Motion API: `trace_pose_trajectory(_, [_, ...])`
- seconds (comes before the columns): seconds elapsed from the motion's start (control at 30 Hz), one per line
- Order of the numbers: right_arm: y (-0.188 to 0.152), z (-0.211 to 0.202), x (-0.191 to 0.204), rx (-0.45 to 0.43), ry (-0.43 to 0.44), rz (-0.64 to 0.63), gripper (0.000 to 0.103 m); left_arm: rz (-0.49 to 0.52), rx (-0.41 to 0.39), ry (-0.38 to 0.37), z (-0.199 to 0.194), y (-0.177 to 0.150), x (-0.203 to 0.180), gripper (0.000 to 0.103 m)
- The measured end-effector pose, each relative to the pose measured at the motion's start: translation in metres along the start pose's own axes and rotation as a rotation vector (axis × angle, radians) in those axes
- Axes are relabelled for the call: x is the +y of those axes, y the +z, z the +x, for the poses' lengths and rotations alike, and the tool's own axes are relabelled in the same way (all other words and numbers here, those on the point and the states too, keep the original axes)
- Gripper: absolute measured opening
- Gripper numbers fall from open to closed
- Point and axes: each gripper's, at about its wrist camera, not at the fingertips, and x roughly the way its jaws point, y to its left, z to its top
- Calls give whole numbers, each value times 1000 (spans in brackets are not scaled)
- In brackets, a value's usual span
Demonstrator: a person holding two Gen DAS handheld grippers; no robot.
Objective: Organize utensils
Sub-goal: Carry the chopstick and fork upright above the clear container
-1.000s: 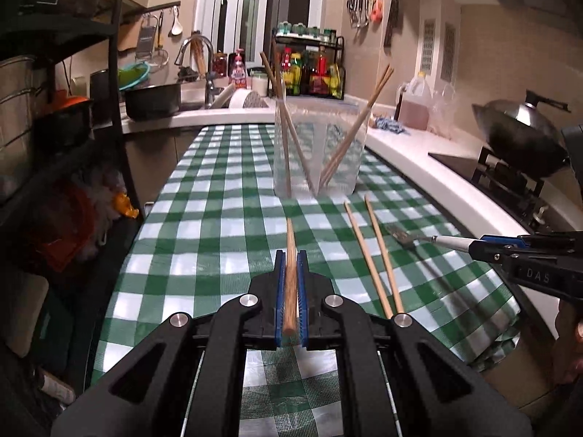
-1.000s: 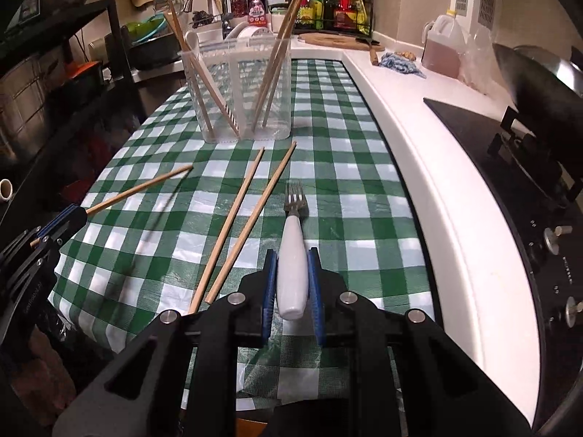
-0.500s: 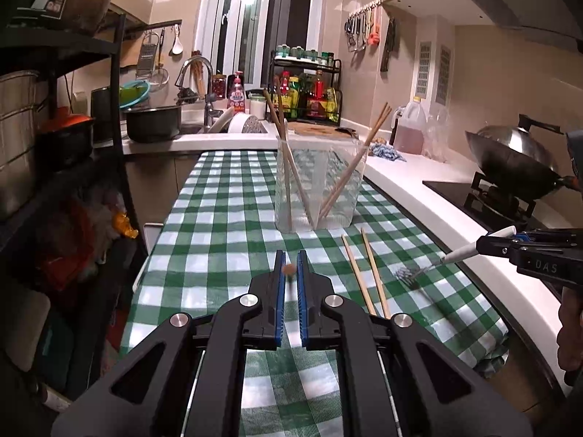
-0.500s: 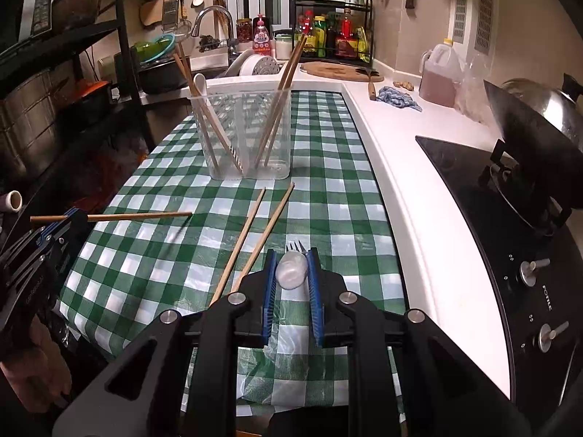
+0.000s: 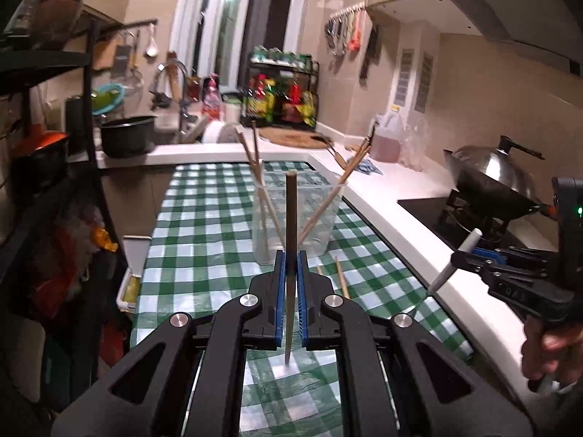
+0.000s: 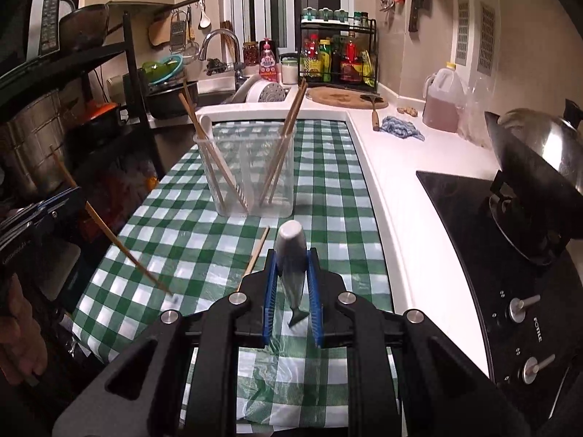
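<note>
The left gripper (image 5: 290,269) is squeezed on a thin brown wooden chopstick (image 5: 290,218) standing up between its jaws. The right gripper (image 6: 291,276) pinches a white-handled metal fork (image 6: 291,255), handle up, prongs down.

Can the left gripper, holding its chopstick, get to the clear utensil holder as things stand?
Probably yes: the left gripper faces the utensil holder across bare cloth, and its chopstick is clamped upright above the table.

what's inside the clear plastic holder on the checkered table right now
The clear holder has chopsticks leaning left, another pair leaning right, and a white handle behind the left pair. That utensil's lower end is unclear.
</note>
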Motion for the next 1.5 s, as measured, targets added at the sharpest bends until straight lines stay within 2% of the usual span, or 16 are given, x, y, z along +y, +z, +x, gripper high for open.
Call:
trace_pose_trajectory(0.13, [12, -4, 2, -14, 23, 6, 16, -25, 64, -27, 6, 18, 4, 6])
trace_pose_trajectory(0.3, [31, -9, 9, -34, 52, -6, 16, -53, 106, -34, 12, 29, 9, 6])
trace_pose_trajectory(0.5, [55, -9, 10, -41, 75, -12, 16, -52, 117, -25, 18, 46, 13, 6])
trace_pose_trajectory(0.67, [82, -5, 8, -58, 106, 0, 16, -59, 114, -24, 26, 72, 23, 6])
trace_pose_trajectory(0.87, [123, -2, 12, -102, 129, -18, 15, -50, 68, -27, 29, 116, 25, 6])
trace_pose_trajectory(1.03, [167, -7, 20, -175, 143, -37, 15, -42, -14, -35, 31, 166, 24, 6])
trace_pose_trajectory(1.17, [200, -2, 17, -232, 163, 5, 15, -51, -88, -29, 42, 192, 26, 6])
trace_pose_trajectory(1.3, [217, 16, 16, -268, 141, 31, 15, -58, -93, -30, 70, 194, 28, 6])
trace_pose_trajectory(1.5, [218, 67, 15, -233, 128, 56, 15, -50, -39, -36, 113, 175, 32, 6])
